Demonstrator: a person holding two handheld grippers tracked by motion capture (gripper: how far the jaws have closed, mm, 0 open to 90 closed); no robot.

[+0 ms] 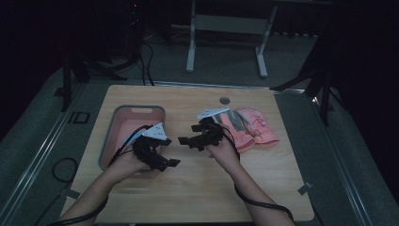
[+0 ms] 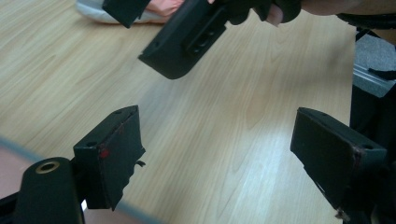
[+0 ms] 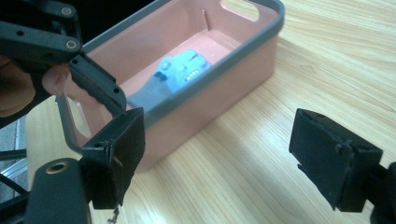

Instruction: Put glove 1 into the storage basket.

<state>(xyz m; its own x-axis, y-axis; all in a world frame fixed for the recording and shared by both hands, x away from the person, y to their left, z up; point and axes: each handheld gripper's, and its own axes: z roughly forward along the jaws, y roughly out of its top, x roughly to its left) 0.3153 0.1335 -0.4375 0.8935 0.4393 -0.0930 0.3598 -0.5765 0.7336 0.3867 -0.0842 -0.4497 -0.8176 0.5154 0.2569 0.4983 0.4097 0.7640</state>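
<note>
While both tongs (left (image 2: 217,154), right (image 3: 217,156)) gape empty, no writing is readable.

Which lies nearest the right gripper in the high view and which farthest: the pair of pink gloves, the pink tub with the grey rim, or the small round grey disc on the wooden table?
1. Pair of pink gloves: just beside the right gripper, on its right.
2. Pink tub with the grey rim: across to the left, under the left gripper.
3. Small round grey disc: toward the table's far edge; roughly as far as the tub, too close to call.
</note>
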